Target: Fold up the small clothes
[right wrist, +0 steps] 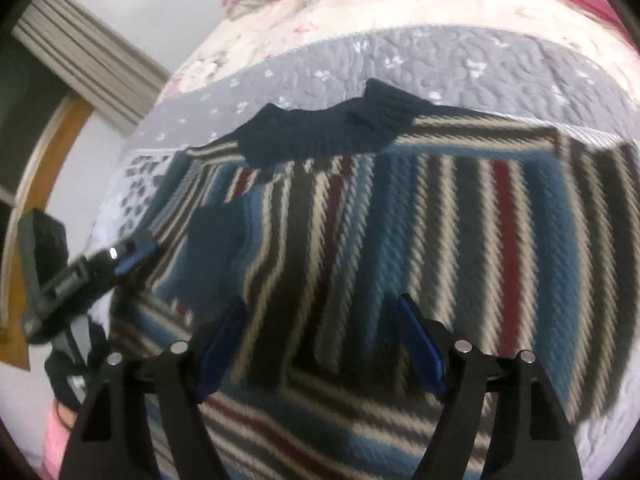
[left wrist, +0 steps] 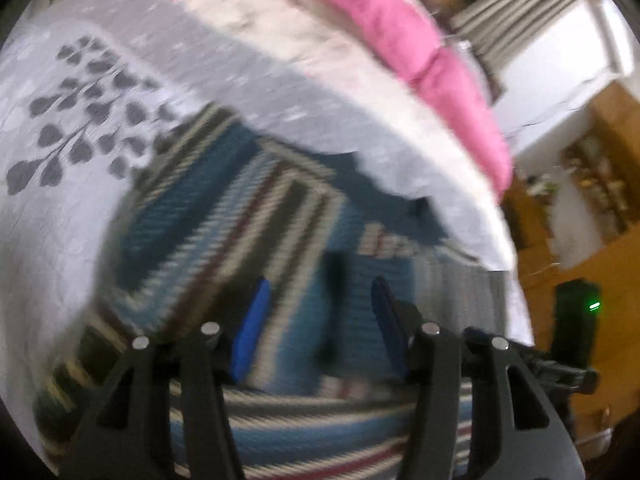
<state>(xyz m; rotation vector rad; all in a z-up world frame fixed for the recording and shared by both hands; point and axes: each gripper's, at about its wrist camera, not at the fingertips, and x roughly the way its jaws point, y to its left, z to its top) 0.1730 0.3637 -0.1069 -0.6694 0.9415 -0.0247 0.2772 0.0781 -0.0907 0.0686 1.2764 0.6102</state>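
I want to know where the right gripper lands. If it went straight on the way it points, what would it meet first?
Most likely the striped sweater spread on the bed: the open right gripper points at its body, below the dark collar. Blur leaves the gap between them unclear.

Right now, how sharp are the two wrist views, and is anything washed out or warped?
Left wrist view: heavy motion blur smears the striped sweater and leaf-print quilt; the open left gripper is soft too; white wall at upper right is overexposed. Right wrist view: milder blur, the sweater's navy collar is readable, right gripper open. Both show fisheye curvature and dark corners.
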